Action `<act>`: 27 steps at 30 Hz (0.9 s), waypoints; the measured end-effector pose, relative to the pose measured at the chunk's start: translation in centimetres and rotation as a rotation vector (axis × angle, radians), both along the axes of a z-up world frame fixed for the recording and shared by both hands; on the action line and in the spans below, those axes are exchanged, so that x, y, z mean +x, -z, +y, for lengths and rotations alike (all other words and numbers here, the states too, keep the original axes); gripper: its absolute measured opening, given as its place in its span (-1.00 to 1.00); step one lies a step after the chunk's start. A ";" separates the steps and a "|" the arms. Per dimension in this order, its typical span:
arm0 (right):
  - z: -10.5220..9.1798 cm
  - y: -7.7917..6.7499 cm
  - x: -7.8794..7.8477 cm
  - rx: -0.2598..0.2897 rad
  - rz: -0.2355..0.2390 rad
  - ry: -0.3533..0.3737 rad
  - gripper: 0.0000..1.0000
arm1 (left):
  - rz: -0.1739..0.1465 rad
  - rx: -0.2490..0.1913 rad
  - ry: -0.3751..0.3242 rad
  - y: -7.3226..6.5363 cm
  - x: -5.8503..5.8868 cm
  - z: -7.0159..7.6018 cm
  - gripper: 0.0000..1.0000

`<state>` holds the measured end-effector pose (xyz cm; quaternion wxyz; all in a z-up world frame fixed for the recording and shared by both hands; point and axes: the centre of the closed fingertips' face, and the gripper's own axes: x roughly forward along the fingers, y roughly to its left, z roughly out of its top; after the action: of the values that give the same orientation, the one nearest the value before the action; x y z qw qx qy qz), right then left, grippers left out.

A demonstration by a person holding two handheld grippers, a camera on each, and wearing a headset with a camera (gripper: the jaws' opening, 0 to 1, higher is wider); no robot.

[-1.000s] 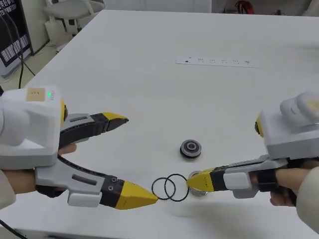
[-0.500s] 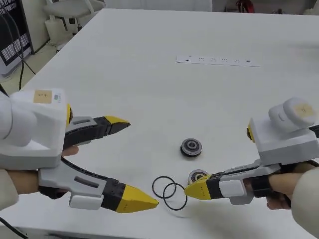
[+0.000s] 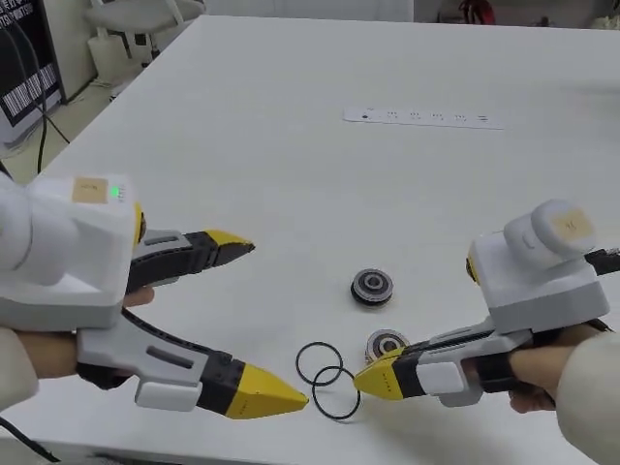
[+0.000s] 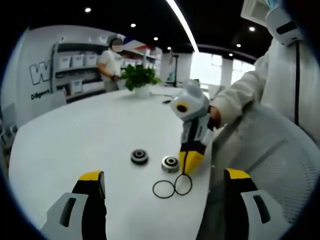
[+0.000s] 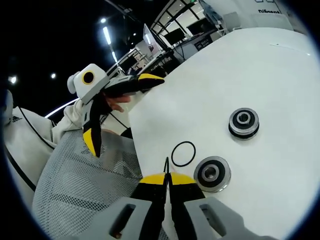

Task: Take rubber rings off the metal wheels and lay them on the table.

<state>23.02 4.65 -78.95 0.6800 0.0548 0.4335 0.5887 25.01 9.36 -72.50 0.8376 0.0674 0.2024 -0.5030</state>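
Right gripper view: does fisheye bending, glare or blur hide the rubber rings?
Right gripper view: table edge bows, yet the flat rubber ring and both metal wheels are sharp; the ring pinched in the right tongs reads as a thin line. Left gripper view: ceiling lights glare, both rings legible. Head view: even light, faint shadows.

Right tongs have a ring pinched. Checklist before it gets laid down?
1. Right tongs shut on held ring: ok.
2. Held ring apart from near wheel: ok.
3. Held ring touching table: cannot tell.
4. Loose ring flat on table: ok.
5. Left tongs open, off both rings: ok.
6. Far wheel bare of rubber: cannot tell.
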 end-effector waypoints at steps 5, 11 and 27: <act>-0.1 0.1 0.3 -0.008 -0.019 0.011 -1.00 | 0.003 0.003 0.000 0.1 0.0 0.0 1.00; -0.3 0.4 0.4 -0.017 -0.029 0.005 -1.00 | 0.011 0.005 0.000 0.2 -0.1 0.0 1.00; -0.4 0.9 0.1 -0.026 -0.002 0.000 -0.79 | 0.020 0.008 -0.004 0.4 -0.1 0.0 1.00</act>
<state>23.15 4.30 -79.82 0.6813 0.0455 0.4402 0.5831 24.95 9.39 -72.91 0.8361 0.0652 0.2128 -0.5014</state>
